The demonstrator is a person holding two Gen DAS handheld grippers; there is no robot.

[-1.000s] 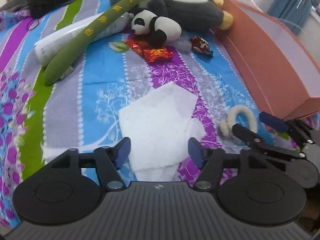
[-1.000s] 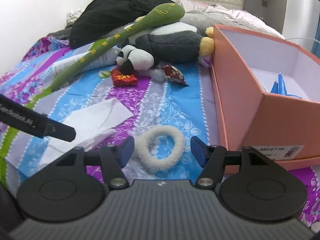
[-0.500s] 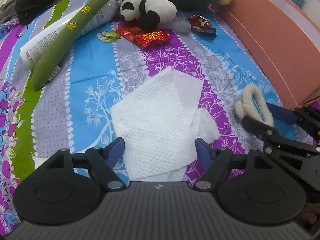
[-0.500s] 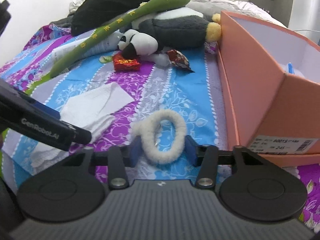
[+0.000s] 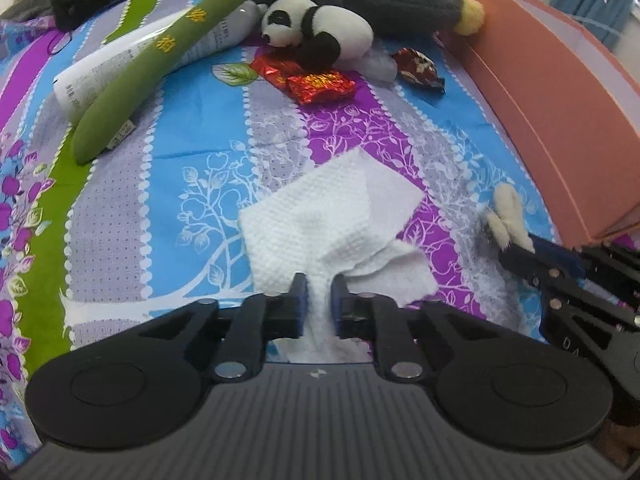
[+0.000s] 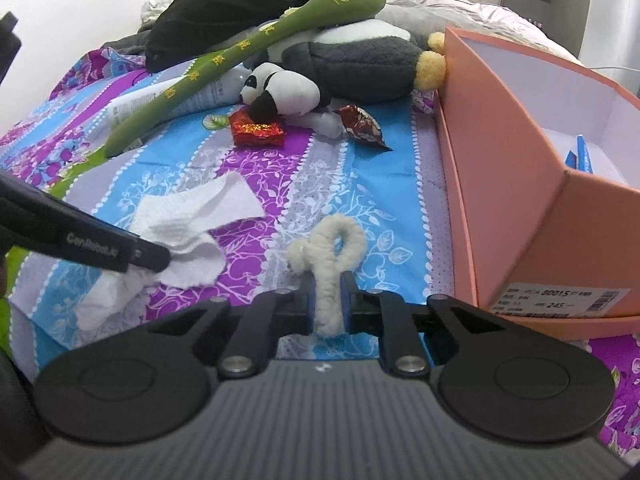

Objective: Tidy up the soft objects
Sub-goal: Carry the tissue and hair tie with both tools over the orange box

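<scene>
left claw (image 5: 319, 300) just pinched the tissue (image 5: 320, 216) | right claw (image 6: 327, 302) just squeezed the fluffy scrunchie (image 6: 332, 248) | lift slowly toward the box (image 6: 520, 208), 2 o'clock

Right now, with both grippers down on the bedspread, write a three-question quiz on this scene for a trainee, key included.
1. True or false: the left gripper is shut on the white tissue.
2. What is pinched in the right gripper? A) a red candy wrapper B) the fluffy cream hair tie C) the panda plush
3. Fill in: the orange box stands to the ____ of the hair tie in the right wrist view.

Key
1. True; the tissue bunches up between the closed pads.
2. B; the loop is squeezed flat between the pads, while the red candy wrapper and the panda lie farther back.
3. Right.
</scene>
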